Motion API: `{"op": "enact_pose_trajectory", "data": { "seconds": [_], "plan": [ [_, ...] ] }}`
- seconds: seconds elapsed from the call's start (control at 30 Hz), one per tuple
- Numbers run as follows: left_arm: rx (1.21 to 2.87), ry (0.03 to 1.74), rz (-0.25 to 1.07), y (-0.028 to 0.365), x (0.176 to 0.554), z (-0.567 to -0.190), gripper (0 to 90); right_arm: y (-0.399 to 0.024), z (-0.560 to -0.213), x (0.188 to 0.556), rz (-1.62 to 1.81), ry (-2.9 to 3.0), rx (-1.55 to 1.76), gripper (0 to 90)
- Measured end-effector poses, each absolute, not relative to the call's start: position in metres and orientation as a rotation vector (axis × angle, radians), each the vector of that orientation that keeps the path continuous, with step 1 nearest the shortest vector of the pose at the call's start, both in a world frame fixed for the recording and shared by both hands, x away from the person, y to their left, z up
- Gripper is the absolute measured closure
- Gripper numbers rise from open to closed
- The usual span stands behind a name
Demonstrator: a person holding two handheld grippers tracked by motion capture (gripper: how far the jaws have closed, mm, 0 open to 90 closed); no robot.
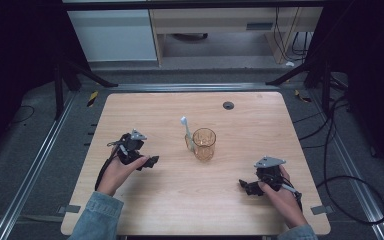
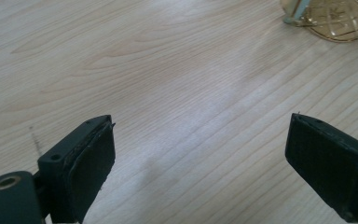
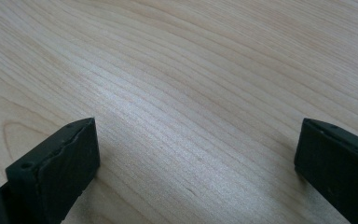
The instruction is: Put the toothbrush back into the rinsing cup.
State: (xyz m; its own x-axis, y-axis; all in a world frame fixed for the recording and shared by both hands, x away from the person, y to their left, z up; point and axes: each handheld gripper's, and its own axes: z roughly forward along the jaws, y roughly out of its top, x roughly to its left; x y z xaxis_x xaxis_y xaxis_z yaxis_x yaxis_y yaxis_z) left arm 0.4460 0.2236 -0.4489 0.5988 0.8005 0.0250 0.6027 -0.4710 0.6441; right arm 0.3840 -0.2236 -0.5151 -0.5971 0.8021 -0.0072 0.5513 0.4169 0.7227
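Note:
An amber glass cup stands upright near the middle of the wooden table. A white toothbrush leans in it, head up and tilted to the left. My left gripper rests on the table left of the cup, open and empty, pointing right. In the left gripper view the cup's base and the toothbrush's handle end sit at the top right, beyond the left gripper. My right gripper lies at the front right, open and empty, pointing left. In its own view the right gripper faces bare wood.
A small dark round grommet sits in the table near its far edge. Metal rails run along both sides of the table, and cables trail on the floor to the right. A pale cabinet stands behind.

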Motion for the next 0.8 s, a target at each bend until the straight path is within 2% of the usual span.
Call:
{"op": "enact_pose_trajectory", "data": {
  "seconds": [0.8],
  "plan": [
    [2.207, 1.265, 0.482, 0.269, 0.459, -0.477, 8.3, -0.224, -0.515, 0.384, 0.988, 2.325, 1.165, 0.3]
  ]
}}
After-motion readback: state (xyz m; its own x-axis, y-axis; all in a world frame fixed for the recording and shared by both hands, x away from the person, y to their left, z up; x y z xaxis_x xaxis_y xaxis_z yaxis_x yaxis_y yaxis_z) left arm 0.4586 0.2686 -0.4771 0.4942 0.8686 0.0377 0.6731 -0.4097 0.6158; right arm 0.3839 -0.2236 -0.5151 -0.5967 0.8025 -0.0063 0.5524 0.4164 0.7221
